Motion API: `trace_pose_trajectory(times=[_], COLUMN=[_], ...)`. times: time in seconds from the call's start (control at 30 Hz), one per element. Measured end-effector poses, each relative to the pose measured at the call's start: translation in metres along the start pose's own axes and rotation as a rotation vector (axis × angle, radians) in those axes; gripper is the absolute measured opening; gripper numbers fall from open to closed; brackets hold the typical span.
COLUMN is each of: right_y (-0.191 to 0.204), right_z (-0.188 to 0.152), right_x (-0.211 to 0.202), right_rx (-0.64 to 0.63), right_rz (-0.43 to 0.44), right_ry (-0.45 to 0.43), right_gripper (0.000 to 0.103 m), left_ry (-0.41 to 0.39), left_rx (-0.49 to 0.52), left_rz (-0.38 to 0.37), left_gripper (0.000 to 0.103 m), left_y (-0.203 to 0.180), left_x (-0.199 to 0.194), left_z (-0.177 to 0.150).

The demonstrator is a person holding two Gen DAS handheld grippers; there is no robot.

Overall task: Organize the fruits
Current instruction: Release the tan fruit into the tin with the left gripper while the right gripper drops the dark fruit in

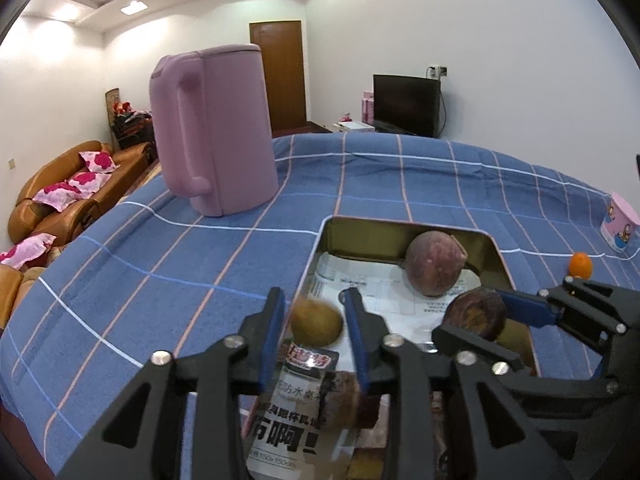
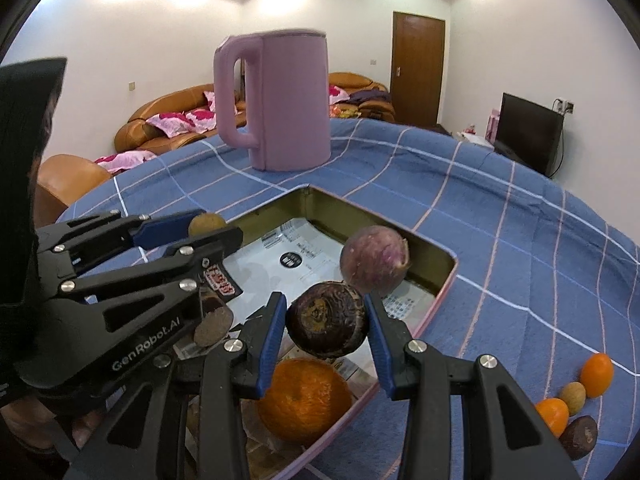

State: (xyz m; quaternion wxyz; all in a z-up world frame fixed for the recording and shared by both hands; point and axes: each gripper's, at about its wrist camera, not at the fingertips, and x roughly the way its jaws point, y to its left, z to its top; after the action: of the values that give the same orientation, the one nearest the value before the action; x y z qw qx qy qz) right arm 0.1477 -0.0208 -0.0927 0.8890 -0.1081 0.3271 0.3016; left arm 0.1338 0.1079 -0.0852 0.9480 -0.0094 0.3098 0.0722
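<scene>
Left claw [image 1: 314,294]: jaws slack around a small brown fruit [image 1: 316,322], low centre of its view; a sliver of gap shows at the left pad and the fruit is blurred, so I read it as released, not gripped. It sits over the near left corner of the tin [image 1: 360,236]

Right claw [image 2: 324,300]: clenched on a dark wrinkled fruit [image 2: 326,320], both pads touching it, held above the tin's paper liner at centre of its view

Tin contents: purple fruit [image 1: 434,264] at the far wall, orange [image 2: 304,398] near the bottom edge of the right view

Step, as judged: placing both fruits in the tin
- lower the dark fruit into the bare liner between purple fruit and orange before letting go; round fruit will roll
- keep the two claws apart; they are near each other over the tin
- draw the left claw back clear of the rim

Loose fruits [image 2: 576,400], lower right, not yet sorted

Surface: blue checked cloth [image 1: 160,260], soft, slightly rumpled. Pink kettle [image 1: 216,132] upright beyond the tin; pink cup [image 1: 618,224] at right edge

Room: sofa [image 1: 60,200] left, door [image 1: 278,76] upper centre, TV [image 1: 406,104] right of it, ceiling lights on
</scene>
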Motion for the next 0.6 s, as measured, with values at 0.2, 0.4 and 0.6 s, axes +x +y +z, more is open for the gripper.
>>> trace_pose_trajectory(times=[0.2, 0.4, 0.6], right_y=[0.001, -0.011, -0.040], right_z=[-0.001, -0.003, -0.013], right_x=[-0.010, -0.036, -0.068], right_rx=[-0.004, 0.024, 0.061], right_rz=[-0.009, -0.018, -0.075], right_ry=[-0.040, -0.091, -0.126], right_gripper=[0.054, 0.054, 0.054], left_ry=[-0.058, -0.089, -0.103], left_rx=[0.001, 0.004, 0.033], left_rz=[0.019, -0.002, -0.046], left_gripper=[0.073, 0.075, 0.079], left_y=[-0.002, -0.013, -0.042], left_x=[-0.024, -0.045, -0.054], left_z=[0.003, 0.012, 0.017])
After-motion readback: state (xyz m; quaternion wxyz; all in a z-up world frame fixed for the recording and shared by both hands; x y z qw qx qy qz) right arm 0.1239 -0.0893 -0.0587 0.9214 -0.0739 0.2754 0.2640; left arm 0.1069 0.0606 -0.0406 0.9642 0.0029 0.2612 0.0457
